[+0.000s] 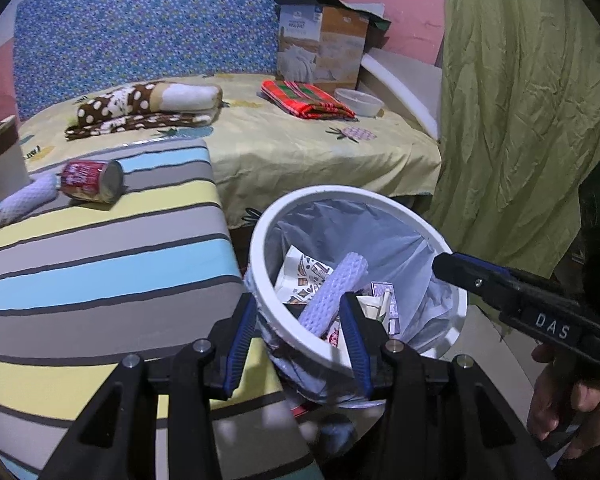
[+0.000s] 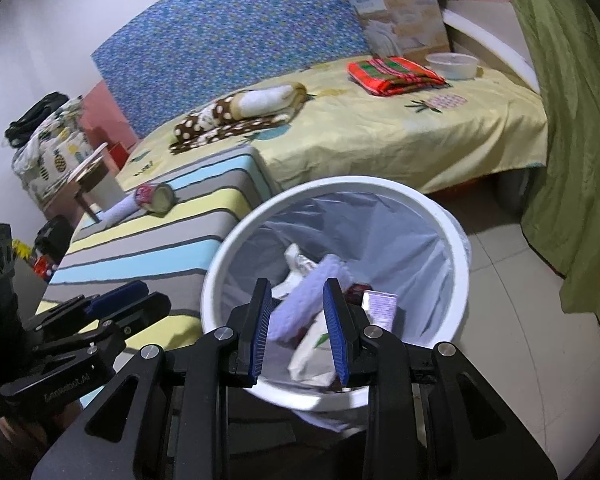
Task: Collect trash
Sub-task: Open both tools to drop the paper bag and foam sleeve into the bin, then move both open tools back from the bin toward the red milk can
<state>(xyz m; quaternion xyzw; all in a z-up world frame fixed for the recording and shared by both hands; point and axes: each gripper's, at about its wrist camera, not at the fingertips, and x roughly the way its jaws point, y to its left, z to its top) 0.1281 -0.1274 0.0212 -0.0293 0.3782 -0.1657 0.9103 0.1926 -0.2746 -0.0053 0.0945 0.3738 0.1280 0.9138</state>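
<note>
We had both the left gripper and right gripper part-open and empty above the white bin, which held a foam roll and wrappers; a red can and second foam roll lay beyond it on the striped cushion.

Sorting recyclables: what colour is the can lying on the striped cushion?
Red can with white lettering, clearest in the left wrist view.

A home bedroom: bed with folded blankets, green curtain.
</note>
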